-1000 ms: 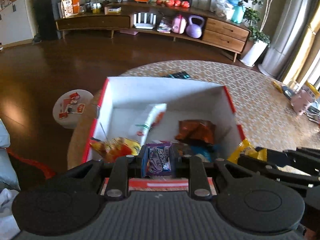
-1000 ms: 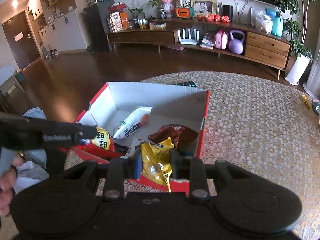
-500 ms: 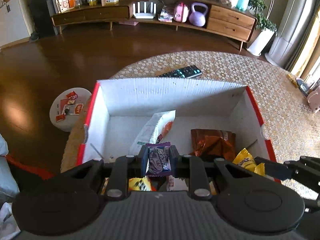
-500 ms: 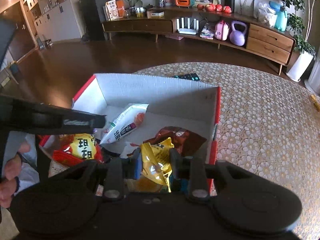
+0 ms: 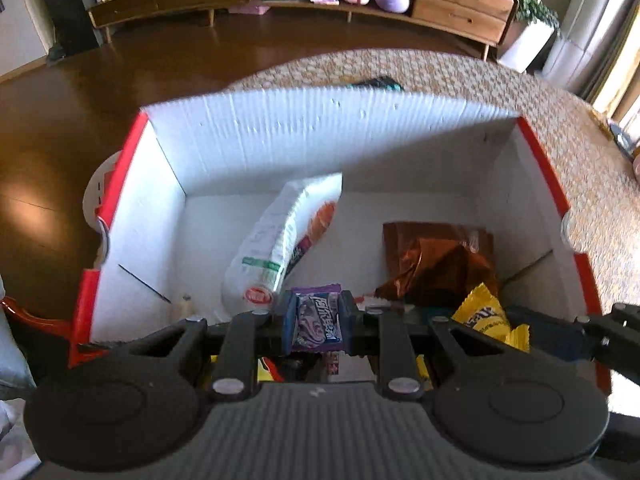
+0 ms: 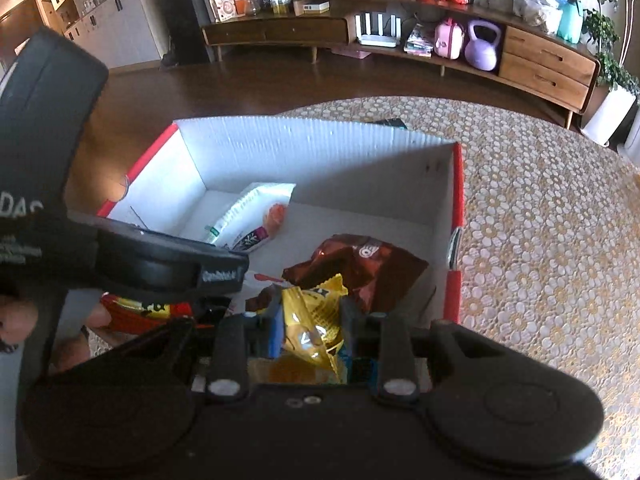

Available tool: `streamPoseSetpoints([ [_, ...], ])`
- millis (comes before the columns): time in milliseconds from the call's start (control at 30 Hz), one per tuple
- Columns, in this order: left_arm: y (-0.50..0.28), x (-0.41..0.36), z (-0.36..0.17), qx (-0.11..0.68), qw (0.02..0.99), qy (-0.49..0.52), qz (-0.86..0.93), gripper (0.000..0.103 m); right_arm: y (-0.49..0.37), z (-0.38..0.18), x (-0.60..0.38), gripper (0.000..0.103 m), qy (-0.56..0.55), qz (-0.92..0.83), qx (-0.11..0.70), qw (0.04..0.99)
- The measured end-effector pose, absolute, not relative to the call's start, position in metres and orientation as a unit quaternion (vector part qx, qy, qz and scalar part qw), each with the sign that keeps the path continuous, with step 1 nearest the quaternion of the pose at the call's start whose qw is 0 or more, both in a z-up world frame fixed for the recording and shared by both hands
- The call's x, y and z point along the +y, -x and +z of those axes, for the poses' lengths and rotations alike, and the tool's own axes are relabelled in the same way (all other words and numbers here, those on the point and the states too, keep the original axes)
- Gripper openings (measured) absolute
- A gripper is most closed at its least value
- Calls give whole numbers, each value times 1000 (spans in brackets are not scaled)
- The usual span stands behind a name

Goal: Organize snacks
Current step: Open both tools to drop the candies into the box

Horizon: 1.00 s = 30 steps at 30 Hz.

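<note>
both grippers (image 5: 316, 322) seemingly lower over box (image 5: 320, 132)

Bright side daylight, glare on the floor (image 5: 24, 200), slight motion blur, fisheye-bent edges.

Purple kettlebell (image 6: 483, 45) on low wooden sideboard (image 6: 544, 65); pink bag (image 6: 449, 38) beside it; patterned tablecloth (image 6: 540, 220).

The box (image 5: 328, 144) stood on the table (image 6: 540, 216); inside, a long packet (image 5: 280, 236) leaned toward the back wall, left of a crumpled bag (image 5: 436, 264); a remote (image 5: 376, 83) lay on the table behind the box; a sideboard (image 6: 400, 32) stood beyond.
</note>
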<state>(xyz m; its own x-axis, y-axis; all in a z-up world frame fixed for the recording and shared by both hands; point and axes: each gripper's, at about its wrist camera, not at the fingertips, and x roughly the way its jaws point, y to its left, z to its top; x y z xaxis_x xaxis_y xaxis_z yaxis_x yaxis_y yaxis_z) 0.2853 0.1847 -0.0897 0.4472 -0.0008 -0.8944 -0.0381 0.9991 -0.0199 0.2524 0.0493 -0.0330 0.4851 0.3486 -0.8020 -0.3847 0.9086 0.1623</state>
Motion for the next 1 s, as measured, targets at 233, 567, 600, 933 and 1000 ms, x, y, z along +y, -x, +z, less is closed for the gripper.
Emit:
streamPoseSetpoints([
  [233,-281,180,-95,528,849,4,2,22,-248,-40,45,29,12,213,468,857],
  [567,-266,172,-82,507,862,-3,4,64,-234,-33,32,42,-4,215,461,861],
  [600,-264,173,-80,502,865,-1,1,66,-233,-32,30,44,-4,215,461,861],
  [933,-235,179,-53,472,881,26,3,71,-209,-7,15,83,-26,232,432,871],
  [1000,-229,181,-49,465,885,27,5,71,-204,-3,11,87,-28,235,428,872],
])
